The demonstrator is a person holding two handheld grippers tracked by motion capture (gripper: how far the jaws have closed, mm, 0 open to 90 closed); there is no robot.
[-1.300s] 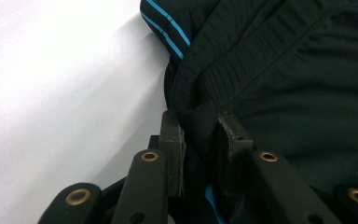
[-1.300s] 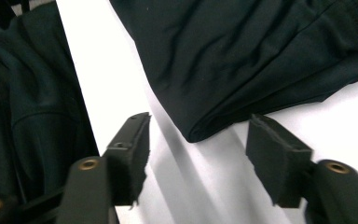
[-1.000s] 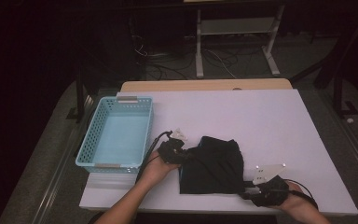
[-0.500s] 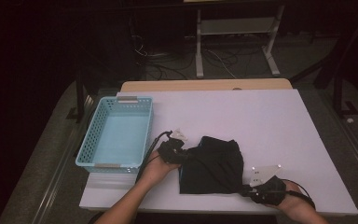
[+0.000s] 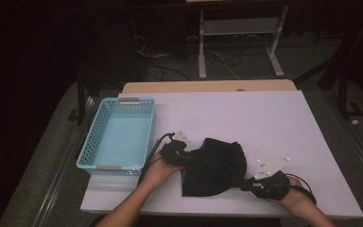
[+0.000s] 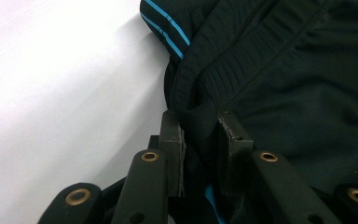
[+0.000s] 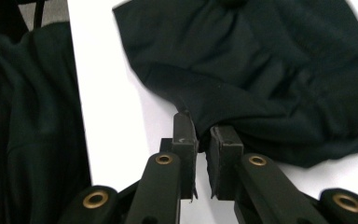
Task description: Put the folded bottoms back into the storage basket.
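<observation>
Just closed on the near hem of the crumpled black fabric garment (image 5: 216, 166) with blue stripes: right gripper (image 5: 246, 186). Clamped on its waistband: left gripper (image 5: 191, 161). Lying mid-table beside the light-blue plastic basket (image 5: 89, 150). Likely next: lifting and folding together.

Your black fabric garment with thin blue stripes (image 5: 215, 166) lies crumpled near the white table's front edge, slightly left of centre, a fold pinched up at each side.
</observation>
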